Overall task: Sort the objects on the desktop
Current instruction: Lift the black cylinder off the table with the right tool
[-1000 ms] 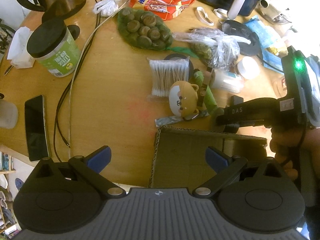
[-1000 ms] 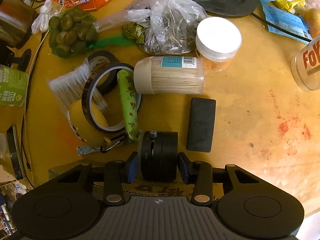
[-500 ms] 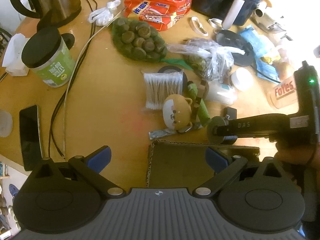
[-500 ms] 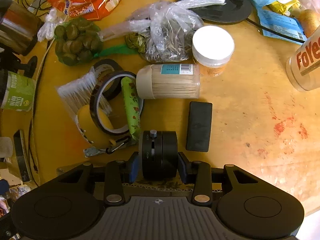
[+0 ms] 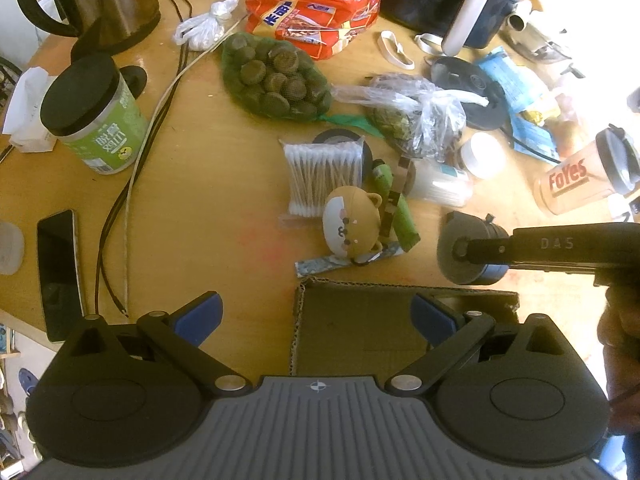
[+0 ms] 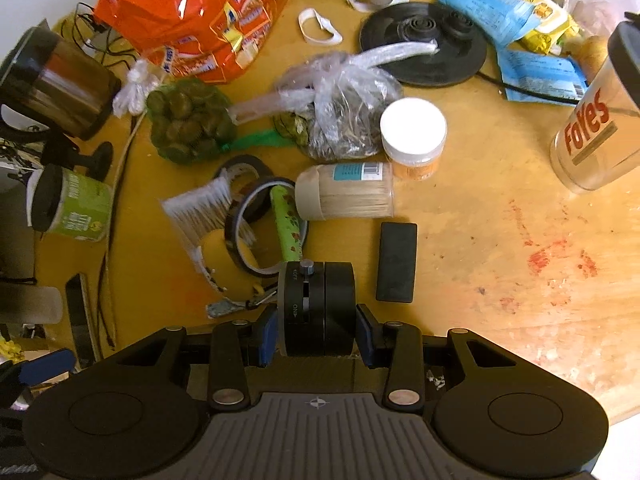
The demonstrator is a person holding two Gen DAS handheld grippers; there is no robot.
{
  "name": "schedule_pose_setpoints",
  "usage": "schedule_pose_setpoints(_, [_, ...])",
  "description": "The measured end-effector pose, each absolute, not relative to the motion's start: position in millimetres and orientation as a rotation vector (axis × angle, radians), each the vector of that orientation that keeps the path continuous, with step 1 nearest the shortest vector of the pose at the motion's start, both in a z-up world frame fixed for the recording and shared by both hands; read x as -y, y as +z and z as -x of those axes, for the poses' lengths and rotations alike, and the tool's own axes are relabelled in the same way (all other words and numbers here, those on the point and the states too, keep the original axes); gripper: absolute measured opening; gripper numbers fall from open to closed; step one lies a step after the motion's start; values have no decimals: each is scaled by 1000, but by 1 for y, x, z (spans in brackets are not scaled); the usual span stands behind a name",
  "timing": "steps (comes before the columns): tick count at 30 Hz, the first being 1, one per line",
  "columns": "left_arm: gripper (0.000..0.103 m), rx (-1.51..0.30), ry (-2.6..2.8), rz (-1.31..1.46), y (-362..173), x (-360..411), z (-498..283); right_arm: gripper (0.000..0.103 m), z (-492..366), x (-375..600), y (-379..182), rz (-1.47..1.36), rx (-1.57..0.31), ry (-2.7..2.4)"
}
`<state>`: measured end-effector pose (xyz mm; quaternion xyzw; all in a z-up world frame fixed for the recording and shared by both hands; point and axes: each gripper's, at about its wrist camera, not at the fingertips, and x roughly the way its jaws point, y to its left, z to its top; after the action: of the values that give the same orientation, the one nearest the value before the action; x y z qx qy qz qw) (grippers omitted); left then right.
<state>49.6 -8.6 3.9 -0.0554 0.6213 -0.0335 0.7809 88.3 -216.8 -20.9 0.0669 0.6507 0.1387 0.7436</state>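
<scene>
My right gripper (image 6: 316,334) is shut on a black round device with an ON/OFF slider (image 6: 318,308), lifted off the wooden table (image 6: 500,208). In the left wrist view the same black round device (image 5: 466,254) hangs in the right gripper (image 5: 464,252) just beyond the far edge of an open cardboard box (image 5: 360,320). My left gripper (image 5: 316,314) is open over the box's left wall, with nothing between its blue pads. On the table lie a black rectangular block (image 6: 396,262), a toothpick tub (image 6: 344,192), a tape ring (image 6: 256,232), cotton swabs (image 5: 324,172) and a bear-face pouch (image 5: 352,224).
Clutter fills the back of the table: orange snack bag (image 5: 316,4), net of green fruit (image 5: 276,76), plastic bag (image 6: 344,116), white-lidded jar (image 6: 412,132), Foyes cup (image 6: 592,128), green jar (image 5: 96,120), kettle (image 5: 100,0), phone (image 5: 56,272), cables (image 5: 136,152). A hand (image 5: 624,328) holds the right gripper.
The right gripper has risen with the black round device still held, and the table looks farther away in its view. The left gripper has stayed put and open.
</scene>
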Motion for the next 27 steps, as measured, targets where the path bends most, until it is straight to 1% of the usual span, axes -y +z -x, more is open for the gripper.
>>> schedule_pose_setpoints(9, [103,-1337,-87,116,4,9,-47,42,-84,218,-16,-154,-1411,310])
schedule_pose_setpoints(13, [103,-1294,-136,137,4,6,-49,42,-82,220,-13,-157,-1402,312])
schedule_pose_setpoints(21, [102,-1151,-342,158,-2,10,-68,42,-75,228,-5,-168,-1392,314])
schedule_pose_setpoints(24, [90,-1121,-409,159,-9,17,-77,42,-70,232,-2,-172,-1392,314])
schedule_pose_setpoints(27, [90,-1097,-443,138,-16,25,-86,42,-65,235,-1,-179,-1393,316])
